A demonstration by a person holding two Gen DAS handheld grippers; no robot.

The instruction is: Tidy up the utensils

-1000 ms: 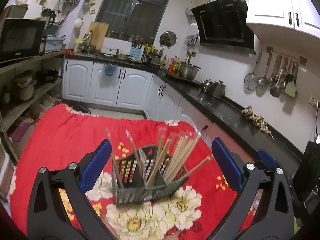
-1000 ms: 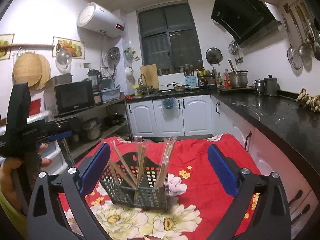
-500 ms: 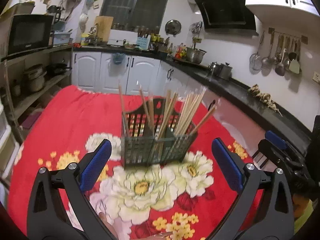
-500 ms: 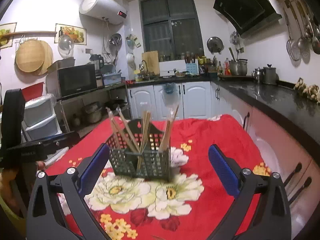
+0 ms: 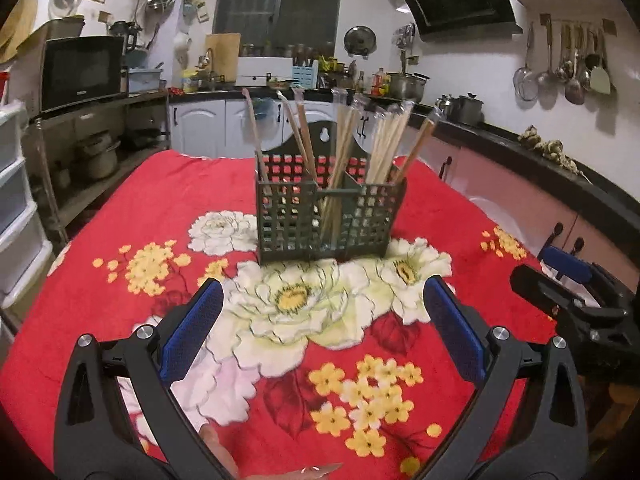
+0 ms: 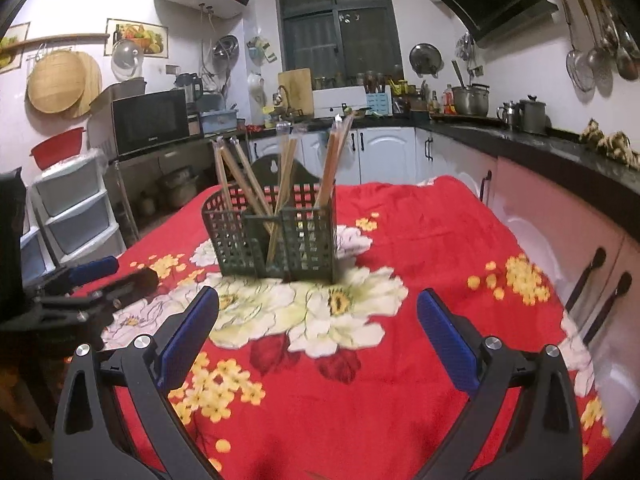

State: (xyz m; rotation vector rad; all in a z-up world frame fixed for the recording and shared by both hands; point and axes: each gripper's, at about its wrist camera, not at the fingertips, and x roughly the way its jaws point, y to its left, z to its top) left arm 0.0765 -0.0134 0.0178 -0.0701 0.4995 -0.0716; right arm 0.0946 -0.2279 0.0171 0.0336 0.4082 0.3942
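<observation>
The green basket (image 5: 326, 216) sits on the worktop, on a red cloth with big flowers (image 5: 140, 208). In the left wrist view it is at 12 o'clock from the left gripper (image 5: 320, 320), well apart from it. In the right wrist view it is at about 11 o'clock from the right gripper (image 6: 316, 324).

Lots of chopsticks (image 5: 384, 140) stand in the basket and lean out like a fan. Some seem to have thin clear wrappers on top (hard to be sure).

Both grippers are spread wide and hold nothing. The right gripper also shows at 3 o'clock in the left wrist view.

The chopsticks look light, thin and stiff. They may be a bit slippery, more so if they are wrapped, so one could slide out of a loose pinch. A good place to take hold is high up on one stick, where it stands free of the others. Grabbing low would bump the basket wall.

The basket looks like light plastic with holes. It could tip or slide on the soft cloth if a stick is pulled sideways, so pulling straight up looks safer.
</observation>
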